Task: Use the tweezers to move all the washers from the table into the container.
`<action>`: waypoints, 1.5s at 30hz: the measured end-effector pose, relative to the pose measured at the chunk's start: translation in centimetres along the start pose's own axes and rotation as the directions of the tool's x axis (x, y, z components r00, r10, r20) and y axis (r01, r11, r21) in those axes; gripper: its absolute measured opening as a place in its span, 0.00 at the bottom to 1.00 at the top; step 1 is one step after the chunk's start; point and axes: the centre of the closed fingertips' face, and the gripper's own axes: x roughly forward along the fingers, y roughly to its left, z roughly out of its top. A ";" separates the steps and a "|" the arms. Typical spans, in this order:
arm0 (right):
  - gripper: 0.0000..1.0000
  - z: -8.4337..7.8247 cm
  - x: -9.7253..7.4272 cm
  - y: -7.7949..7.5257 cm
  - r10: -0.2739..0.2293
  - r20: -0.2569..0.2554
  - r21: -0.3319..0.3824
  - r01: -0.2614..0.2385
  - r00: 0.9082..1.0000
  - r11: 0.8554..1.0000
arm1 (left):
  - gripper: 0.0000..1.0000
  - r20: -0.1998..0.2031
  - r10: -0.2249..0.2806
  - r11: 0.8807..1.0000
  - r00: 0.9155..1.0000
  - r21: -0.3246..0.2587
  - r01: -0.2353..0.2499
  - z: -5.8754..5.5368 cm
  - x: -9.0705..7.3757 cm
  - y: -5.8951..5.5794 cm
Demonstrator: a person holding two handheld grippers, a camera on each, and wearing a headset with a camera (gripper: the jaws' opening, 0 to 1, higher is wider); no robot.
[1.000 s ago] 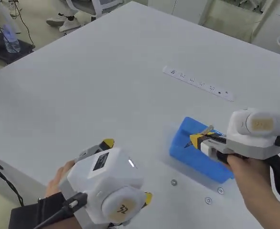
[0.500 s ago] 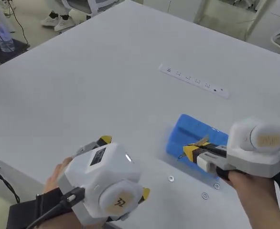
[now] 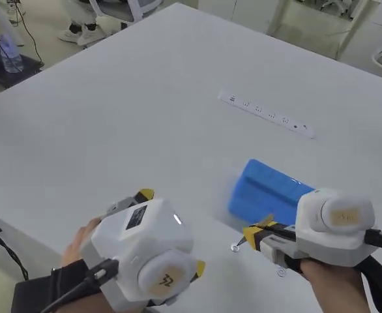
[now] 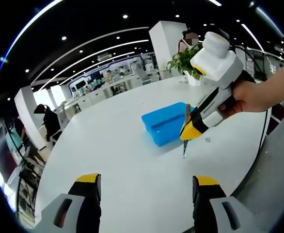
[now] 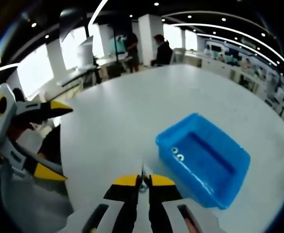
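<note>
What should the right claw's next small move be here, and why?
Probably pinch the tweezers onto the washer at their tip and lift it toward the blue container. The right claw holds the tips down beside that washer, and another washer lies on the table nearby.

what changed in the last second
The right gripper, shut on the tweezers, drew back from over the container and lowered their tip to a washer on the table. The left gripper stayed open and in place; the container did not move.
</note>
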 end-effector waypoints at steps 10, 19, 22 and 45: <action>0.04 -0.2 0.5 -0.6 -0.011 -0.006 -0.002 0.011 1.000 1.000 | 0.78 -0.004 -0.006 1.000 1.000 0.005 0.006 0.0 0.1 -0.1; 0.04 -0.2 0.7 -0.6 -0.008 -0.005 0.002 0.008 1.000 1.000 | 0.78 -0.008 -0.006 1.000 1.000 0.007 0.006 -0.1 0.1 -0.1; 0.03 -0.2 0.7 -0.4 -0.007 -0.001 0.000 0.007 1.000 1.000 | 0.78 -0.007 -0.006 1.000 1.000 0.005 0.006 -0.1 0.1 -0.1; 0.03 2.8 -2.0 -0.3 -0.042 0.072 0.001 0.042 0.996 0.999 | 0.78 0.010 0.003 1.000 1.000 -0.009 -0.003 0.1 -0.1 0.2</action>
